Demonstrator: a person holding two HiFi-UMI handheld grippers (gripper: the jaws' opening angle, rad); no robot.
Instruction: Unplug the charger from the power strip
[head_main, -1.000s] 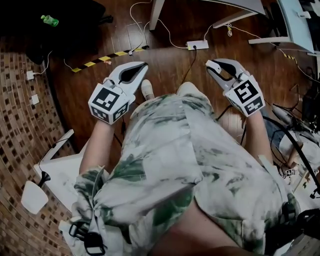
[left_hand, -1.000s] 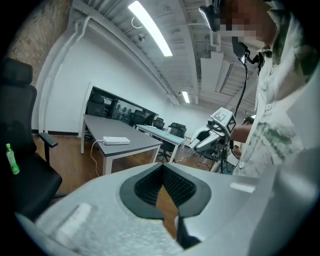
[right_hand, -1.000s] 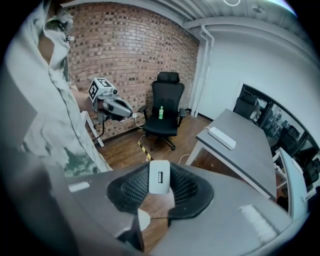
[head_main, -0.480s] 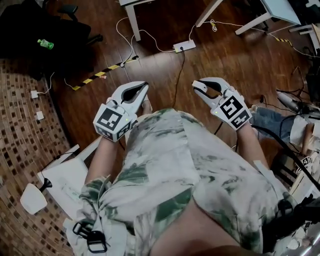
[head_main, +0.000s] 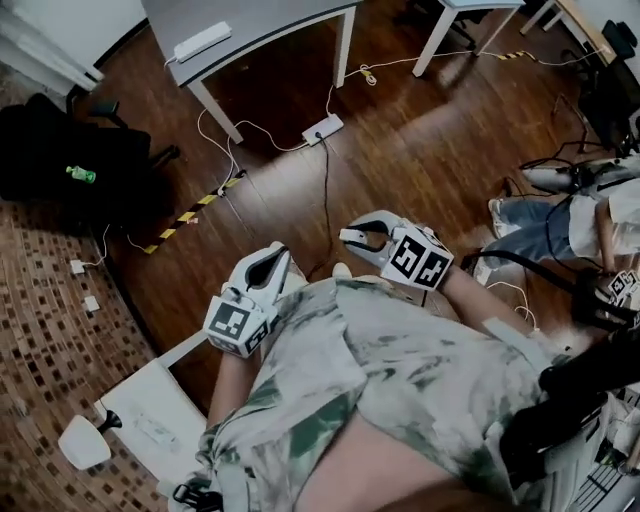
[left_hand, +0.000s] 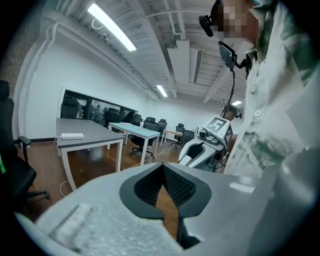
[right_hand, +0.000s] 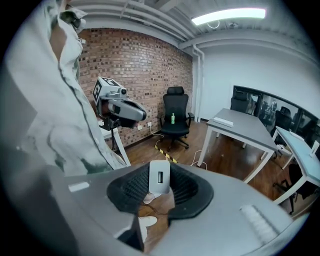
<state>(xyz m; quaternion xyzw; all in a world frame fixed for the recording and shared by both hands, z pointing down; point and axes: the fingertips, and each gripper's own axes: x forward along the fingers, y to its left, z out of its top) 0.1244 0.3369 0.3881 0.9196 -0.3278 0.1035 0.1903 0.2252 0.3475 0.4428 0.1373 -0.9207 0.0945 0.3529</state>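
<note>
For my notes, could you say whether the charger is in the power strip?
Out: the right gripper holds the charger, away from the power strip.

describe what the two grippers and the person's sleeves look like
Both the left gripper and right gripper are pale grey moulded plastic shells with black ribbed pads lining a teardrop-shaped opening. Each carries a cube of black-and-white square markers. The person wears a short-sleeved white shirt with green blotches.

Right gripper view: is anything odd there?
Yes. A white charger is pinched between the fingers of the right gripper, up in the air with its USB port empty, not plugged into the white power strip on the floor.
</note>
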